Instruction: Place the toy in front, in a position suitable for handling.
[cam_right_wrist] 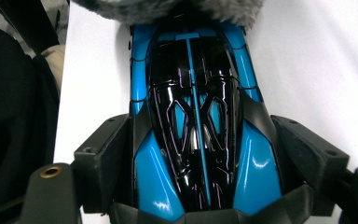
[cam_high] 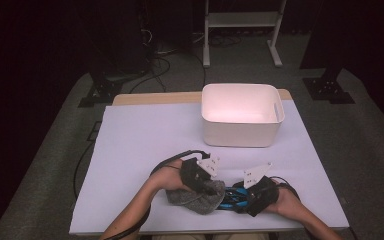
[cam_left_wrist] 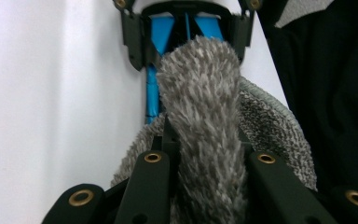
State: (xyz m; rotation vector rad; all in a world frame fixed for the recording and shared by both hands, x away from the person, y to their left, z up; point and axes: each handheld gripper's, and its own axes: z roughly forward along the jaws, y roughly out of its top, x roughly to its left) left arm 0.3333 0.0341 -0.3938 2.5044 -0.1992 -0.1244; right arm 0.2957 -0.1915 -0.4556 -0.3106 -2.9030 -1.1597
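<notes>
The counter (cam_high: 130, 145) carries a white bin (cam_high: 242, 120), standing empty. Well short of the bin, toward the person, the left hand-held gripper (cam_high: 211, 187) pinches a grey fuzzy cloth (cam_left_wrist: 200, 116), and just beside it the right hand-held gripper (cam_high: 242, 197) clamps a blue toy car (cam_right_wrist: 200, 121). Both seem grasped; neither has reached the bin yet

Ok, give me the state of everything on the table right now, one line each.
Left gripper: jaws shut on the grey cloth.
Grey cloth: pinched into a fold, draped over one end of the blue toy car.
Right gripper: jaws clamped on the car's sides.
Blue toy car: upright on the table.
White bin: upright, open, empty.
</notes>
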